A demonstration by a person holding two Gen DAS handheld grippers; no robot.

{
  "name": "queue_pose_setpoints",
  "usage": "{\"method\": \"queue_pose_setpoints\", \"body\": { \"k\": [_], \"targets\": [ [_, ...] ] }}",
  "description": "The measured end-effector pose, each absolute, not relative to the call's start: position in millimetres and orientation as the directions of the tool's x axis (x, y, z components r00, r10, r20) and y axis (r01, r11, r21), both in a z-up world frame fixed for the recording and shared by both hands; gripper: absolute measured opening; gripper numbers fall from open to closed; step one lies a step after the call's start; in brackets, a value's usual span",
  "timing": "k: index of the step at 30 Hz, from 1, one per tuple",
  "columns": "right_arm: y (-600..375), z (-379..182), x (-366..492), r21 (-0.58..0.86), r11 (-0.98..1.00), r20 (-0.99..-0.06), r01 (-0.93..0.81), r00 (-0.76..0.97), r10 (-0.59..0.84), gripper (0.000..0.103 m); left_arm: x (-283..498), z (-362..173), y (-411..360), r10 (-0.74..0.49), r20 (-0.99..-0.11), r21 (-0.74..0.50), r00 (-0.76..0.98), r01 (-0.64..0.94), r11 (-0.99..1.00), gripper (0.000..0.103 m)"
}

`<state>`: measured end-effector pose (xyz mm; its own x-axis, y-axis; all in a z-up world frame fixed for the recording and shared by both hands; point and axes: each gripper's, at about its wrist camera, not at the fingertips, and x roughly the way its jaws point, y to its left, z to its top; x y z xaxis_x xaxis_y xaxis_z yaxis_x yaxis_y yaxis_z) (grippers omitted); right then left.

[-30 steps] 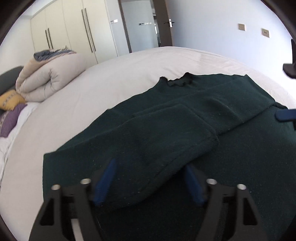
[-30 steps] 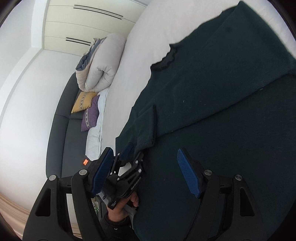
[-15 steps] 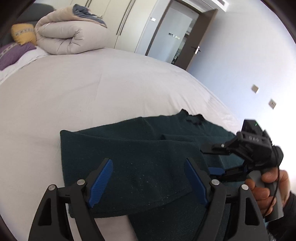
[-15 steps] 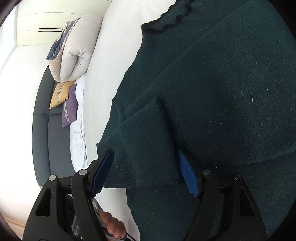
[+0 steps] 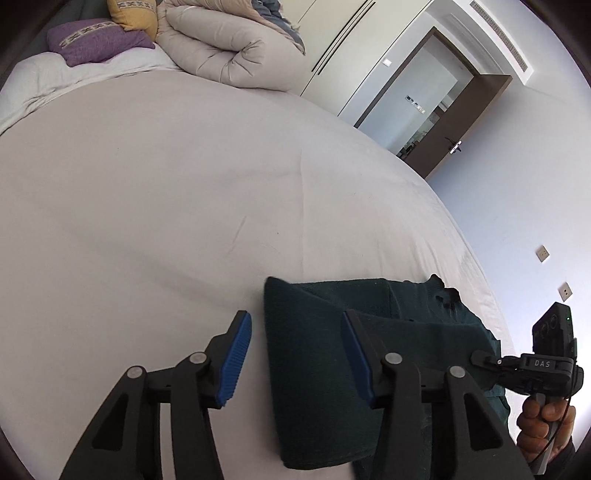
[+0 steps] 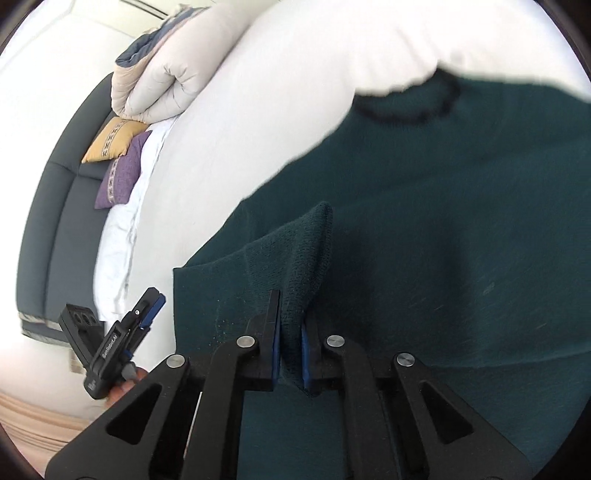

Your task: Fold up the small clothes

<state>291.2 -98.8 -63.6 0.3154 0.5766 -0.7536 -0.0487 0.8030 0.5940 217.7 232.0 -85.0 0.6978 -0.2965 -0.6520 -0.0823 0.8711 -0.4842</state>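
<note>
1. Dark green sweater [image 6: 443, 229]: lay on the white bed [image 5: 184, 221], partly folded, its frilled neckline toward the far side.
2. My right claw [image 6: 291, 354]: jaws pressed together on a raised fold of the sweater, blue pads pinching the knit between them.
3. My left claw [image 5: 295, 362]: jaws had just been closing but stood part-spread; the sweater's folded corner sat between them, the left pad clear of the cloth, the right pad on top of it.
4. Rolled beige duvet [image 5: 229, 48]: at the bed's far end.
5. Yellow cushion [image 5: 133, 14] and purple cushion [image 5: 96, 40]: beside the duvet, touching each other.
</note>
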Motion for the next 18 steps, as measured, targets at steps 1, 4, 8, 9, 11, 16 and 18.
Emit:
{"method": "queue_pose_setpoints", "body": {
  "k": [1, 4, 8, 9, 11, 16, 18],
  "targets": [
    [-106, -56, 293, 0.563, 0.825, -0.768, -0.055, 0.334, 0.547, 0.007, 218, -85, 230, -0.304, -0.649, -0.487, 0.697, -0.074, 0.870, 0.049],
    [-135, -40, 300, 0.477, 0.878, -0.804, -0.046, 0.380, 0.457, 0.007, 221, -84, 218, -0.323, -0.645, -0.481, 0.693, -0.039, 0.876, 0.046],
    [-179, -35, 307, 0.414, 0.910, -0.831, 0.010, 0.412, 0.373, 0.007, 225, -83, 197, -0.371, -0.634, -0.477, 0.678, 0.035, 0.878, 0.037],
    [-193, -36, 308, 0.392, 0.920, -0.839, 0.025, 0.420, 0.346, 0.007, 227, -83, 191, -0.380, -0.636, -0.470, 0.671, 0.054, 0.881, 0.032],
    [-225, -43, 306, 0.383, 0.922, -0.846, 0.056, 0.422, 0.326, 0.007, 230, -84, 178, -0.396, -0.638, -0.459, 0.660, 0.086, 0.884, 0.030],
    [-270, -63, 295, 0.354, 0.929, -0.862, 0.105, 0.423, 0.280, 0.007, 236, -94, 163, -0.420, -0.649, -0.460, 0.635, 0.112, 0.881, 0.030],
    [-280, -71, 295, 0.361, 0.925, -0.863, 0.123, 0.420, 0.281, 0.007, 237, -96, 163, -0.419, -0.653, -0.461, 0.631, 0.108, 0.881, 0.030]
  ]
}}
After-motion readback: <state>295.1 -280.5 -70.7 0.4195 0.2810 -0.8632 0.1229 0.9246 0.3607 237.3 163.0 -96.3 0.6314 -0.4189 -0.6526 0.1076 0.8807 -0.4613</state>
